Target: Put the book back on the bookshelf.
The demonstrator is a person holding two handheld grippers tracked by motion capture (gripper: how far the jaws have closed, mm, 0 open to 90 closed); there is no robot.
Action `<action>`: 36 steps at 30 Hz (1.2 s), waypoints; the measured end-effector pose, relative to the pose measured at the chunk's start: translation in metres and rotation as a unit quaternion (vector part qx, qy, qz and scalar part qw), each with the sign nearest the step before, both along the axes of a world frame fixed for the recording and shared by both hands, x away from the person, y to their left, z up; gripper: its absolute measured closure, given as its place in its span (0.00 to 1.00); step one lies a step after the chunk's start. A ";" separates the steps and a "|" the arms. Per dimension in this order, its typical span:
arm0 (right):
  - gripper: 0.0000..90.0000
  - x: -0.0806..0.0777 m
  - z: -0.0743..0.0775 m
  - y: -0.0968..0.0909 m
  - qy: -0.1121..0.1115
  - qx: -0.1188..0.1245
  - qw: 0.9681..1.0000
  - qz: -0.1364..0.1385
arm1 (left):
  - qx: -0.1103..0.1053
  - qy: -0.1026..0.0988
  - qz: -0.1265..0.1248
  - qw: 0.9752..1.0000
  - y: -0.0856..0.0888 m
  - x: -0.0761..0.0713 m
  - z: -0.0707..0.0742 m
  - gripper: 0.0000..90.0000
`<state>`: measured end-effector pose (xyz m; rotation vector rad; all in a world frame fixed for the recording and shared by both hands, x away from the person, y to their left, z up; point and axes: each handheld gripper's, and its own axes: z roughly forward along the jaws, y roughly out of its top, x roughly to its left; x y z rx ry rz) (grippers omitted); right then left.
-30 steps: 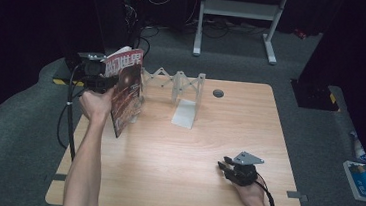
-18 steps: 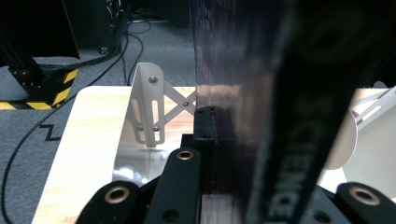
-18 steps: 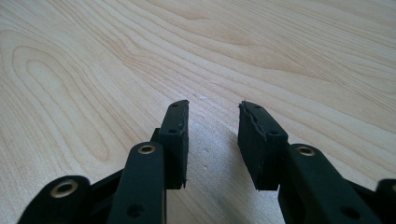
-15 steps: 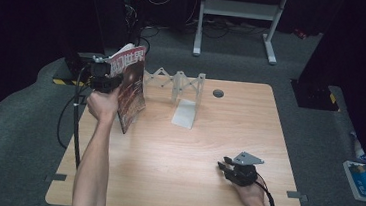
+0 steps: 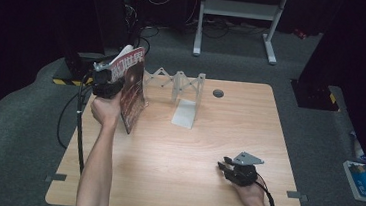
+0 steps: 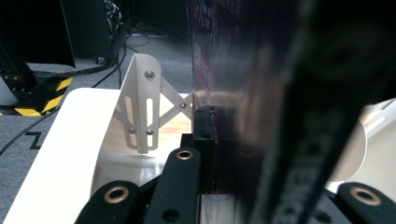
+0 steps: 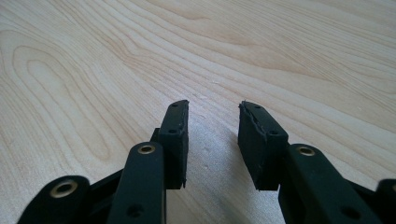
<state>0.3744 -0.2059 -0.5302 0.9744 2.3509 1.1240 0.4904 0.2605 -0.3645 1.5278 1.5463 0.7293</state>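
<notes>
Dark red magazine [image 5: 133,91] held upright over the left rear part of the tabletop [image 5: 166,157], lower edge just above the wood, cover turned to the right. Clamped near its spine by the left gripper [image 5: 106,80], fingers [image 6: 203,140] closed tight on the pages. In the left gripper view, glossy cover pressed flat against the inner face of one black finger, other finger blurred at the right side.

Just behind the magazine, white folding rack [image 5: 175,82] standing on the tabletop, its scissor links stretched toward the right. Nearest white plate of the rack [image 6: 142,109] close beside the magazine in the left gripper view. Grey sheet [image 5: 186,114] leaning at the right end of the rack. Small dark disc [image 5: 218,93] further right, well apart.

Right gripper [image 5: 226,168] resting low at the front right of the tabletop, far from the magazine. Fingers [image 7: 176,135] partly open, with bare wood between them, holding nothing.
</notes>
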 end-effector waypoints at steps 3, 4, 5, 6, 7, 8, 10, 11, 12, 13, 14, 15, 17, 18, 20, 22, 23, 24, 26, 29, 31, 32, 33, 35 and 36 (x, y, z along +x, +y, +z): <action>0.70 0.000 0.000 0.000 0.000 0.000 1.000 0.000 | 0.007 0.013 -0.006 1.000 -0.002 0.000 0.002 0.92; 0.70 0.000 0.000 0.000 0.000 0.000 1.000 0.000 | 0.011 0.017 -0.008 1.000 -0.002 0.001 0.003 0.92; 0.70 0.000 0.000 0.000 0.000 0.000 1.000 0.000 | 0.011 0.017 -0.008 1.000 -0.002 0.001 0.003 0.92; 0.70 0.000 0.000 0.000 0.000 0.000 1.000 0.000 | 0.011 0.021 -0.008 1.000 -0.003 0.001 0.004 0.92; 0.70 0.000 0.000 0.000 0.000 0.000 1.000 0.000 | 0.012 0.026 -0.011 1.000 -0.003 0.001 0.004 0.91; 0.70 0.000 0.000 0.000 0.000 0.000 1.000 0.000 | 0.011 0.030 -0.012 0.999 -0.003 0.001 0.004 0.91; 0.70 0.000 0.000 0.000 0.000 0.000 1.000 0.001 | 0.013 0.038 -0.015 0.999 -0.002 0.002 0.004 0.91; 0.70 0.000 0.000 0.000 0.000 0.000 1.000 0.001 | 0.014 0.044 -0.017 0.999 -0.002 0.002 0.004 0.91; 0.70 0.000 0.000 0.000 0.000 0.000 1.000 0.001 | 0.014 0.049 -0.016 0.999 -0.002 0.002 0.004 0.90; 0.70 0.000 0.000 0.000 0.000 0.000 1.000 0.001 | 0.019 0.055 -0.017 0.998 -0.001 0.002 0.005 0.90; 0.70 0.000 0.000 0.000 0.000 0.000 1.000 0.001 | 0.023 0.060 -0.017 0.998 -0.001 0.002 0.005 0.90; 0.70 0.000 0.000 0.000 0.000 0.000 1.000 0.001 | 0.025 0.064 -0.019 0.997 -0.001 0.002 0.006 0.90; 0.70 0.000 0.000 0.000 0.000 0.000 1.000 0.001 | 0.025 0.076 -0.024 0.997 0.001 0.002 0.008 0.91; 0.70 0.000 0.000 0.000 0.000 0.000 1.000 0.002 | 0.025 0.084 -0.027 0.996 0.003 0.003 0.010 0.90; 0.70 0.001 0.000 0.001 -0.001 0.000 1.000 0.008 | 0.012 0.107 -0.038 0.993 0.007 0.007 0.013 0.90; 0.70 0.002 0.000 0.001 -0.001 0.000 1.000 0.013 | 0.020 0.129 -0.043 0.990 0.009 0.011 0.017 0.90; 0.70 0.002 0.000 0.002 -0.001 0.001 1.000 0.015 | 0.020 0.129 -0.043 0.990 0.009 0.011 0.017 0.90; 0.69 0.002 0.000 0.002 -0.001 0.001 1.000 0.016 | 0.025 0.142 -0.044 0.989 0.009 0.012 0.020 0.91; 0.69 0.002 0.000 0.002 0.000 0.001 1.000 0.016 | 0.027 0.147 -0.042 0.988 0.009 0.011 0.021 0.92; 0.69 0.002 0.000 0.001 0.000 0.001 1.000 0.017 | 0.022 0.141 -0.035 0.989 0.008 0.009 0.019 0.92; 0.69 0.002 0.000 0.001 0.000 0.001 1.000 0.018 | 0.023 0.140 -0.034 0.989 0.007 0.009 0.019 0.92; 0.68 0.002 0.000 0.002 -0.001 0.000 1.000 0.021 | 0.025 0.134 -0.031 0.990 0.006 0.008 0.019 0.93; 0.68 0.002 0.000 0.002 -0.001 0.000 1.000 0.021 | 0.030 0.130 -0.030 0.991 0.005 0.007 0.019 0.93; 0.68 0.002 0.000 0.002 -0.001 0.000 1.000 0.021 | 0.028 0.119 -0.026 0.992 0.005 0.006 0.018 0.93; 0.68 0.002 0.000 0.002 -0.001 0.000 1.000 0.021 | 0.026 0.113 -0.024 0.993 0.005 0.006 0.017 0.93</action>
